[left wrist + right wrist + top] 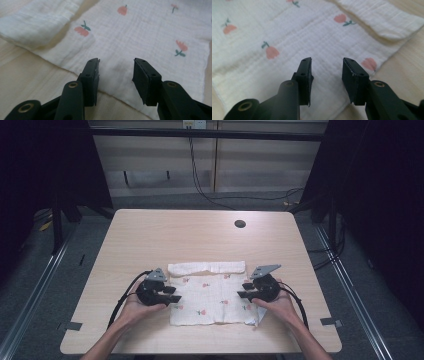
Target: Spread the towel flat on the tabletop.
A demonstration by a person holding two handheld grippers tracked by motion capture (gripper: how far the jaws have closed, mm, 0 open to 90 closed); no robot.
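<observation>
On the near half of the wooden table (150, 235) lies a white cloth (212, 301) printed with small pink flowers, spread flat with its long axis running left to right across the high view. Its far edge is folded back toward the person into a narrow band (206, 267) that runs the same way, parallel to the long sides; the flower stems mostly point toward the near edge.

At the cloth's left short edge sits the left gripper (172, 295), pointing inward toward the cloth's middle. From the left gripper view its jaws stand apart over the edge of the fabric (140, 37), with nothing pinched between them.

Opposite it, the right gripper (243, 290) sits at the right short edge, also pointing inward. Its jaws too are spread, hovering over the cloth's (287, 37) edge without clamping it. Both grippers face each other along the cloth's long axis, well apart.
</observation>
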